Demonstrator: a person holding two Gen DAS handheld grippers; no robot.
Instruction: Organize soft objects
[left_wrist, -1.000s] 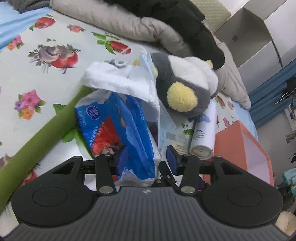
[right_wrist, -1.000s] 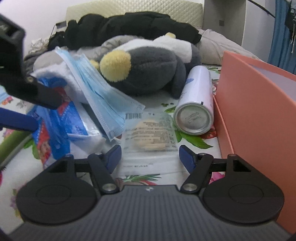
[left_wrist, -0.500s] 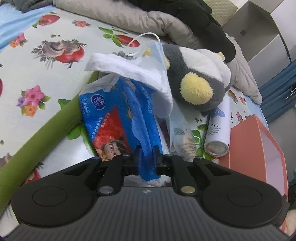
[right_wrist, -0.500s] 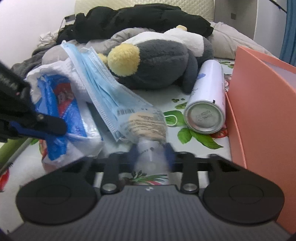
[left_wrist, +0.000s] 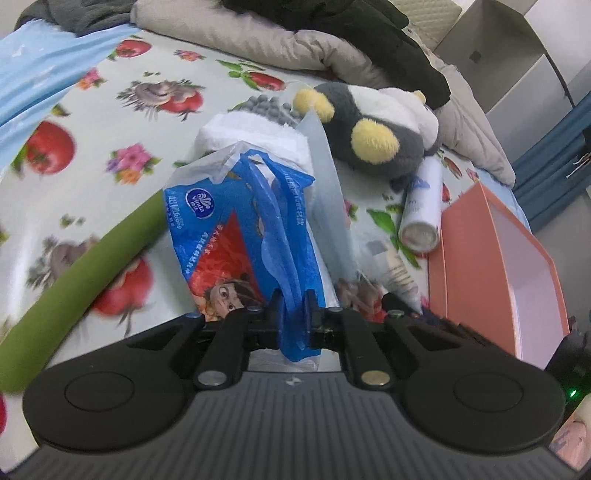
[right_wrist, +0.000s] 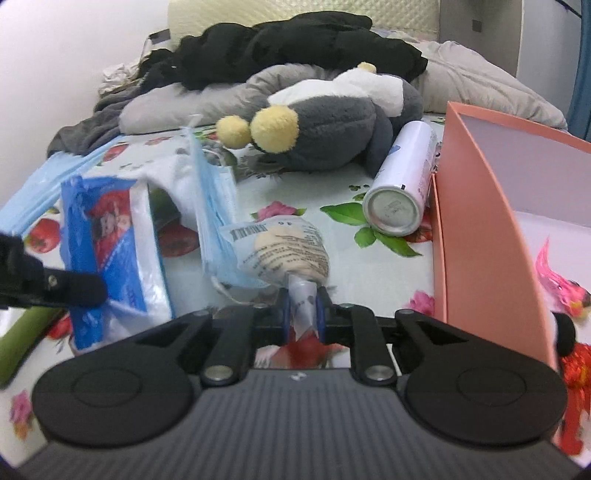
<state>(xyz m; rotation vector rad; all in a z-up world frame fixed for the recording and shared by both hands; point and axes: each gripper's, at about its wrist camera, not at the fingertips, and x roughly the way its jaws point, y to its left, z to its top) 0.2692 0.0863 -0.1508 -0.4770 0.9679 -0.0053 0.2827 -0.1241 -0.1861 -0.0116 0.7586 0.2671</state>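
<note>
tissues in a blue pack (left_wrist: 240, 236) are pinched at the near end by the left gripper (left_wrist: 295, 314). its jaws have just been closing and now press tight on the crinkly blue plastic. the pack pokes up from the flowery bed sheet (left_wrist: 110, 110), and a white cloth (left_wrist: 255, 133) lies at its far end. a long green tube (left_wrist: 92, 266) lies beside it on the left.

the right gripper (right_wrist: 301, 314) has also just been closing, and it squeezes the neck of a small clear bag (right_wrist: 284, 251) with something round and pale inside. a blue face mask (right_wrist: 214, 206) hangs at the bag's left side, touching it.

a grey and white plush penguin (right_wrist: 332, 140) with yellow fuzzy feet lies farther back on the bed. a white spray can (right_wrist: 402, 192) lies on its side just beside an orange box (right_wrist: 476, 229), which stands on the right. a pink toy bird (right_wrist: 561, 291) sits inside the box. black clothes (right_wrist: 288, 48) and a grey blanket (right_wrist: 192, 107) are piled at the back.
</note>
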